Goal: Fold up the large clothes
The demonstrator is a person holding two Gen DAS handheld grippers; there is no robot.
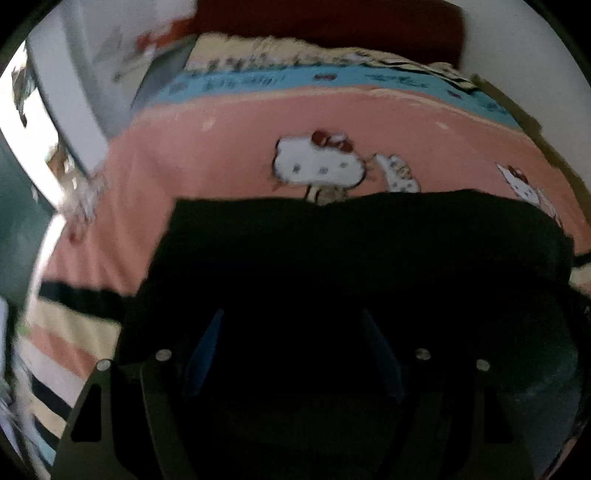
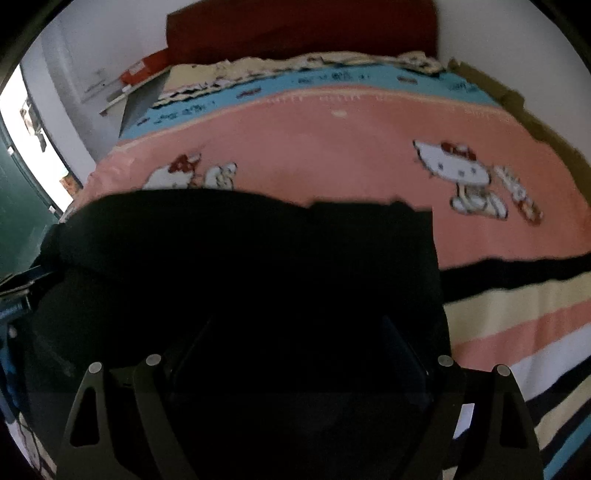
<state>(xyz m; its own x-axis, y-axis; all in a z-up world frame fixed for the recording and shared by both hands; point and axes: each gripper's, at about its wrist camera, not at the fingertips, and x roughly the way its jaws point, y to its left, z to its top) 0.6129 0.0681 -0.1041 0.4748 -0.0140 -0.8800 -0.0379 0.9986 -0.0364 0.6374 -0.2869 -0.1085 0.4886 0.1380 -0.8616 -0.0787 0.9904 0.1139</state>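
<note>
Black garment (image 1: 351,251) lies spread on the near part of a pink cartoon-print bedspread (image 1: 221,147); left gripper (image 1: 293,332) and right gripper (image 2: 295,332) hover over it, jaws wide apart, gripping nothing.

The black garment (image 1: 332,258) covers the bed's near edge. Beyond it the pink blanket (image 1: 221,147) lies bare to the red headboard (image 2: 295,33). A red box (image 2: 146,68) stands beside the bed's far left corner.
</note>
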